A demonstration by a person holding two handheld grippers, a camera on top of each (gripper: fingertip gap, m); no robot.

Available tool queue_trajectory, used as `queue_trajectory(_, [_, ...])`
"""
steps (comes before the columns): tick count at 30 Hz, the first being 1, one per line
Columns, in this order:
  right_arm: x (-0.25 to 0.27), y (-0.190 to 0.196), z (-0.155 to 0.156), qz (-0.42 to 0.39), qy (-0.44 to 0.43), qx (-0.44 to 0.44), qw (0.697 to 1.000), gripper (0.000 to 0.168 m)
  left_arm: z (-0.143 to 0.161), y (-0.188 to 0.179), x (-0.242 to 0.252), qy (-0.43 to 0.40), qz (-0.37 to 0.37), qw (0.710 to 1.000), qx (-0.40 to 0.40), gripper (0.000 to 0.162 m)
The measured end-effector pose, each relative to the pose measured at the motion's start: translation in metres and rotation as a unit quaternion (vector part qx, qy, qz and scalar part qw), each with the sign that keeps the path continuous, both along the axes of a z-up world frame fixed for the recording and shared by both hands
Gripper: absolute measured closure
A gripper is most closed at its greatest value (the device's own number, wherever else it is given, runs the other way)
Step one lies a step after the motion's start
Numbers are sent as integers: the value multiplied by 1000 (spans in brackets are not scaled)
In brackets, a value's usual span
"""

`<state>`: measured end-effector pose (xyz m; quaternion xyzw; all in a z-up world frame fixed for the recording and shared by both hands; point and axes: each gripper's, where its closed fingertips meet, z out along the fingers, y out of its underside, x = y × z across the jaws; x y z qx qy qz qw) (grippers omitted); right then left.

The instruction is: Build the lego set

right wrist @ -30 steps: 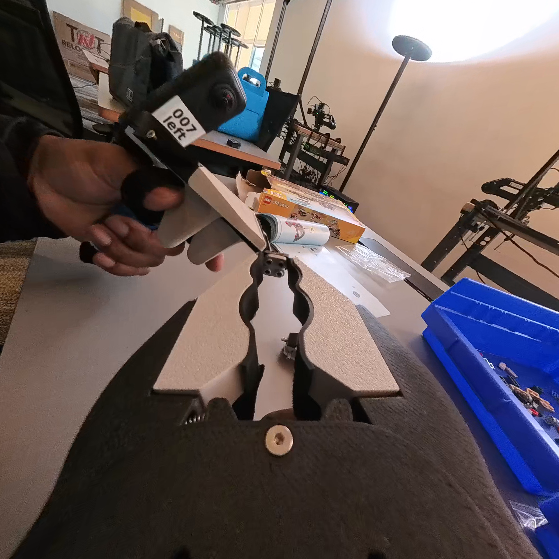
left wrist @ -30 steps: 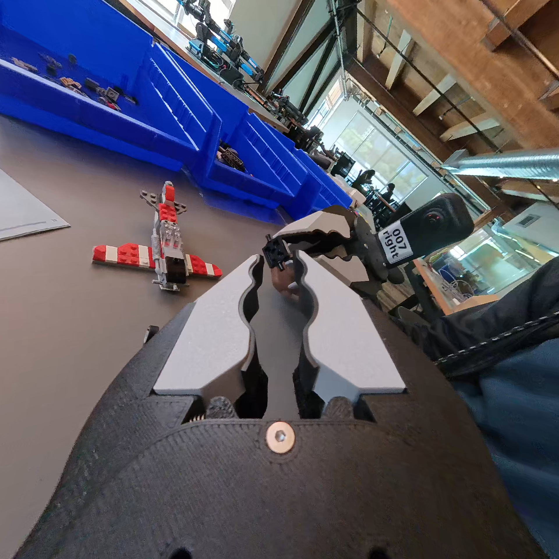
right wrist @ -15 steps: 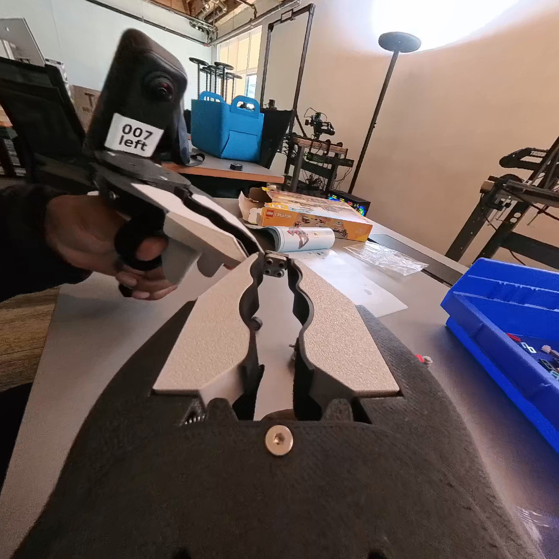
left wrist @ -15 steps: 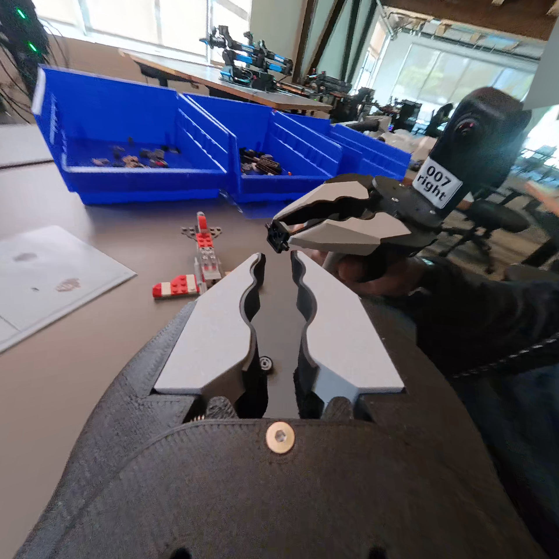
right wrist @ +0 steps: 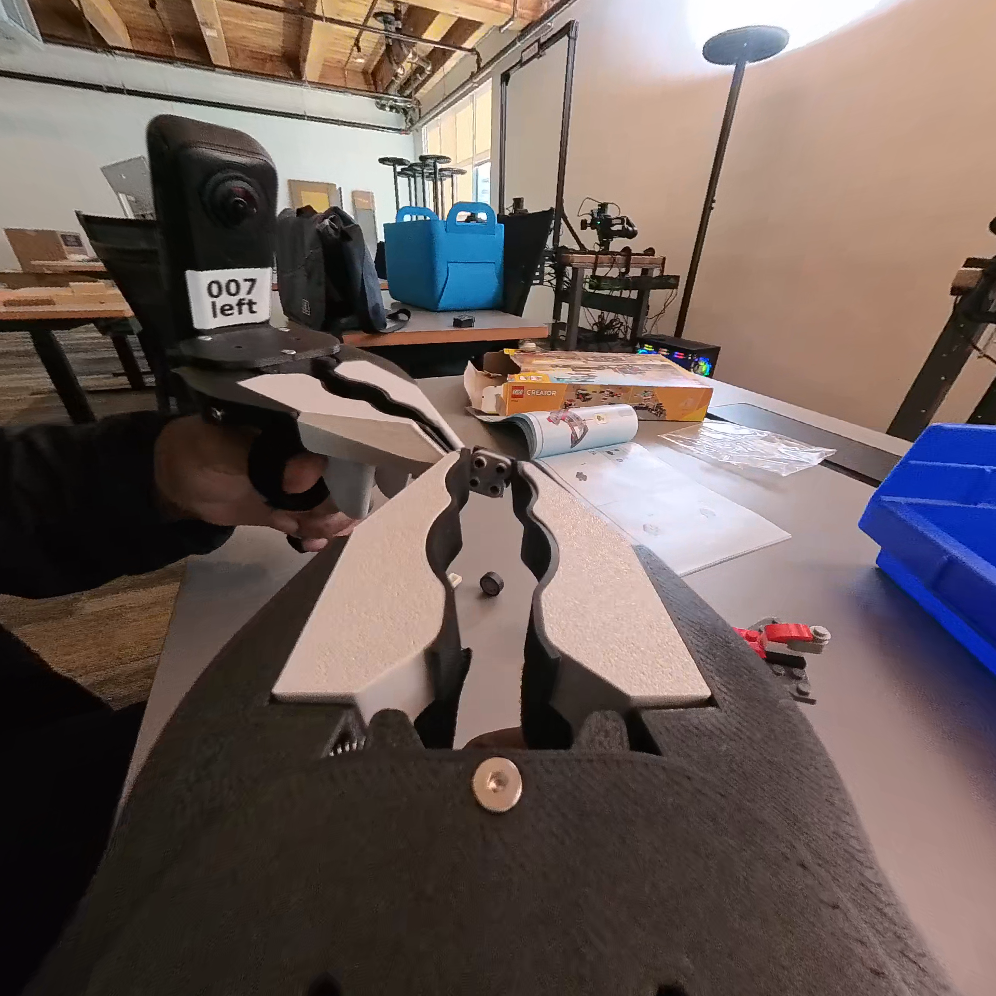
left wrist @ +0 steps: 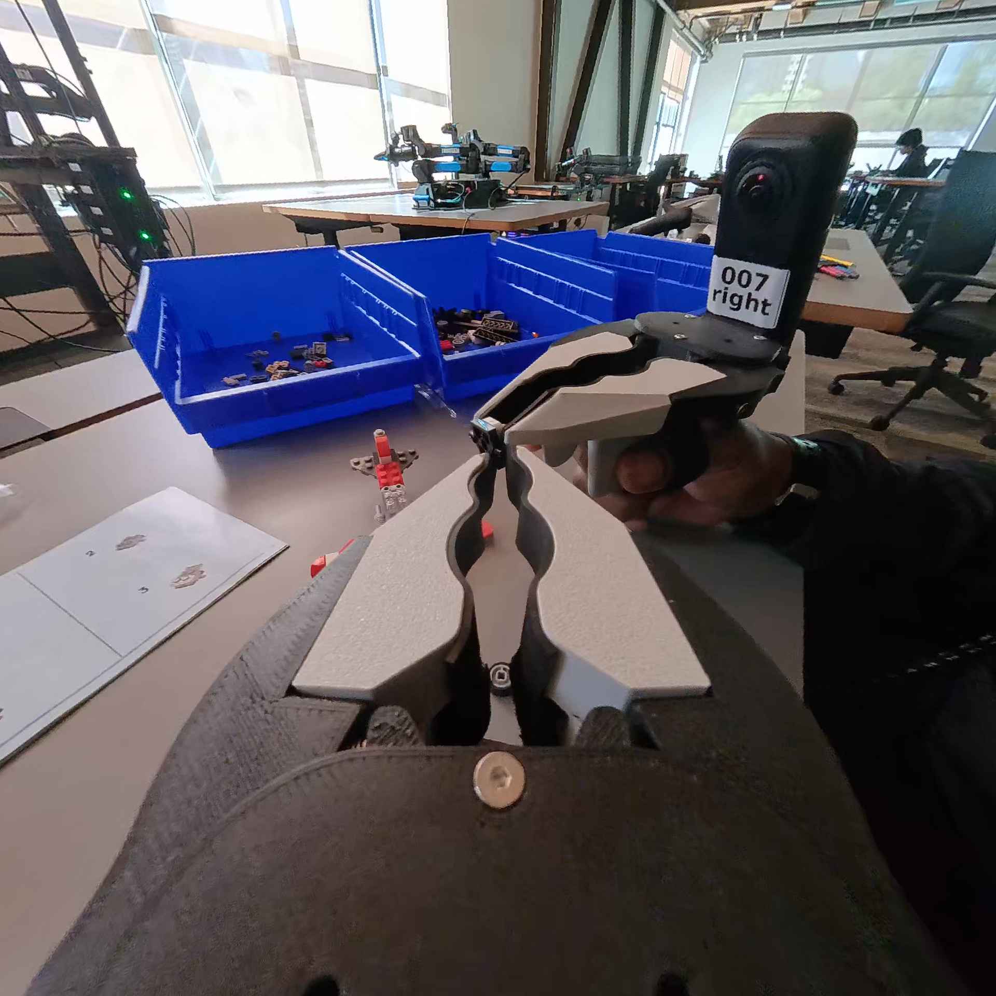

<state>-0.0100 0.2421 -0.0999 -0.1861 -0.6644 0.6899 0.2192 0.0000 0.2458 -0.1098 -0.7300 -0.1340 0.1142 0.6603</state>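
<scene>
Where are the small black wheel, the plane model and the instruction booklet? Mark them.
small black wheel [right wrist: 491, 582], right wrist view, on its tyre.
plane model [left wrist: 389, 474], left wrist view, on its red bricks.
instruction booklet [right wrist: 585, 429], right wrist view, on its curled page.

Small black brick [right wrist: 489, 474] held aloft between fingers; red-grey plane model [left wrist: 389, 477] flat on table — black wheel [right wrist: 491, 582] nearby.

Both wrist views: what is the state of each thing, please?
right tool, shut on black brick
left tool, nearly shut, grip unclear
set box, flap open
booklet, open, pages curled back
plane model, partly built, on table
wheel, loose on table
</scene>
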Motion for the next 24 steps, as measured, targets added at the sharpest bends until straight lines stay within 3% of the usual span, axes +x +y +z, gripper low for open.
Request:
queue_trajectory(5, [-2, 1, -2, 1, -14, -5, 1000, 154, 0, -2, -3, -9, 7, 1000, 2, 158])
queue_trajectory(8, [2, 1, 1, 19, -20, -20, 999, 168, 7, -12, -13, -33, 29, 998, 36, 161])
queue_trajectory(12, [-4, -2, -7, 0, -32, -3, 999, 168, 5, -17, -19, -76, 30, 995, 54, 161])
queue_trajectory(20, [-24, 23, -12, -52, -76, -17, 996, 168, -47, -39, -49, -163, 128, 977, -46, 162])
queue_trajectory(24, [-28, 27, -14, -59, -93, -20, 994, 164, -61, -57, -60, -206, 154, 964, -65, 147])
